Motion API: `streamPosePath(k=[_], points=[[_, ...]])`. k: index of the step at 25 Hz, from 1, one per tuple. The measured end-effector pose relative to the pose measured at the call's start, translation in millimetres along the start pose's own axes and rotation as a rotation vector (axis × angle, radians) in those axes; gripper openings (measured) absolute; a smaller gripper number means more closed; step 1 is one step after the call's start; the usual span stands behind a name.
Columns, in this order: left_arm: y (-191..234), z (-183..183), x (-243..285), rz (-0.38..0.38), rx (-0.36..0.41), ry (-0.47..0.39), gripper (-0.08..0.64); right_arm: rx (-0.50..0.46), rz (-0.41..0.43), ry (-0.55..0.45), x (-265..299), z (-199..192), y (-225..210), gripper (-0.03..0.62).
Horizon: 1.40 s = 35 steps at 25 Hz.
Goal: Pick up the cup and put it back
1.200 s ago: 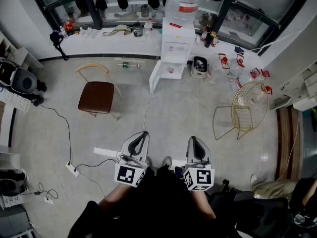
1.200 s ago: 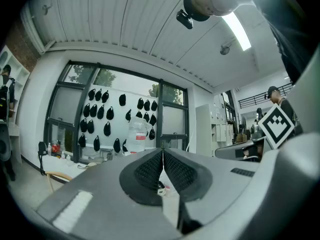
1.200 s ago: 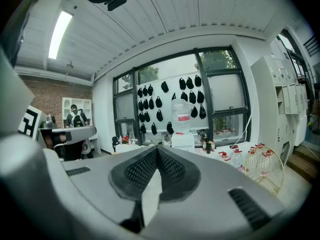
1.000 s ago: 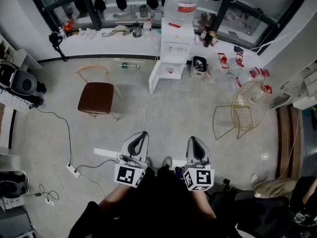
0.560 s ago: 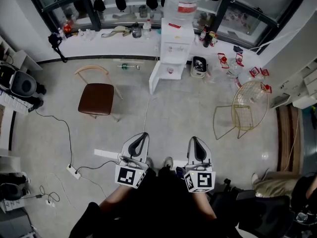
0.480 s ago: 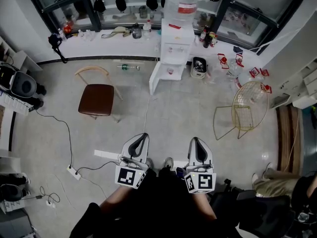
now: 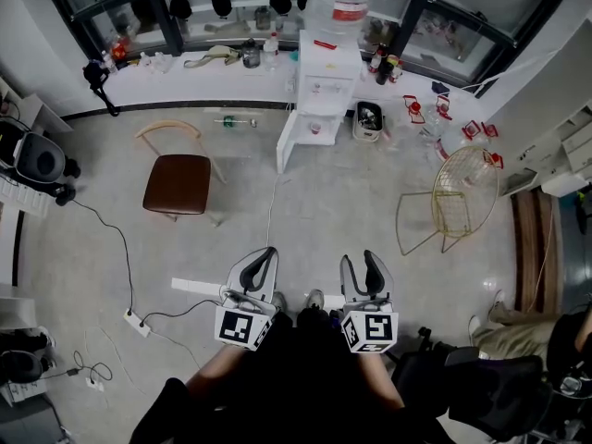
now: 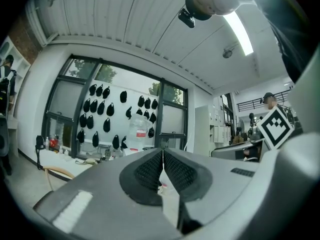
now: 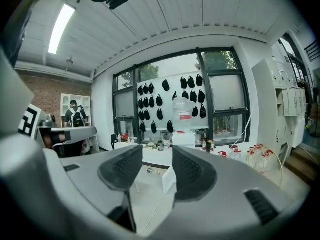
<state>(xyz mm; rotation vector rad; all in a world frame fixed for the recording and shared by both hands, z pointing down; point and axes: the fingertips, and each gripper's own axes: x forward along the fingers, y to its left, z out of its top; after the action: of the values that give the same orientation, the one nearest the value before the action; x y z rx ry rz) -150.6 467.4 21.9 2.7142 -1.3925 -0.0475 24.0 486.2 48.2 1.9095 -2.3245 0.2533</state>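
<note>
I cannot pick out a cup for certain; several small containers stand far off on the white window ledge (image 7: 185,74). Both grippers are held close to the person's body, high above the floor, far from the ledge. In the head view my left gripper (image 7: 262,253) has its jaws pressed together with nothing between them, and the left gripper view shows the same gripper (image 8: 163,156) with its pads meeting. My right gripper (image 7: 361,261) is opening, with a gap between its pads, and in its own view that gripper (image 9: 157,155) has nothing between them.
A white water dispenser (image 7: 319,72) with a big bottle stands against the ledge. A brown-seated chair (image 7: 178,181) is at the left, a gold wire chair (image 7: 458,197) at the right. A cable and power strip (image 7: 135,319) lie on the floor at lower left.
The right gripper's jaws, together in the earlier frames, now stand apart. The left gripper has stayed as it was. The head view has shifted slightly.
</note>
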Motion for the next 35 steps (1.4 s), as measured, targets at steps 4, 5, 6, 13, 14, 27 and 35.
streamPosePath(k=[4, 5, 6, 13, 14, 27, 35], points=[[7.6, -6.7, -5.0, -0.013, 0.002, -0.006, 0.011, -0.003, -0.014, -0.003, 3.0, -3.4, 6.5, 0.179], [10.1, -8.1, -3.7, -0.016, 0.003, -0.007, 0.011, -0.003, -0.016, -0.004, 5.9, -4.2, 7.5, 0.181], [13.2, -9.5, -1.3, -0.018, 0.001, -0.006, 0.011, -0.003, -0.017, -0.003, 9.5, -4.8, 8.4, 0.183], [29.4, -20.2, 33.6, -0.022, -0.001, 0.014, 0.011, 0.01, -0.015, -0.006, 48.1, -3.8, -3.0, 0.184], [31.3, -21.3, 42.9, -0.017, -0.002, 0.012, 0.011, 0.01, -0.013, -0.007, 57.8, -4.7, -9.0, 0.184], [45.3, -25.7, 232.3, 0.031, -0.021, 0.022, 0.011, 0.003, 0.075, 0.043, 230.1, -3.7, -134.1, 0.184], [55.5, -32.1, 333.1, 0.06, -0.015, 0.025, 0.011, -0.044, 0.148, 0.051, 332.4, 0.7, -198.7, 0.183]])
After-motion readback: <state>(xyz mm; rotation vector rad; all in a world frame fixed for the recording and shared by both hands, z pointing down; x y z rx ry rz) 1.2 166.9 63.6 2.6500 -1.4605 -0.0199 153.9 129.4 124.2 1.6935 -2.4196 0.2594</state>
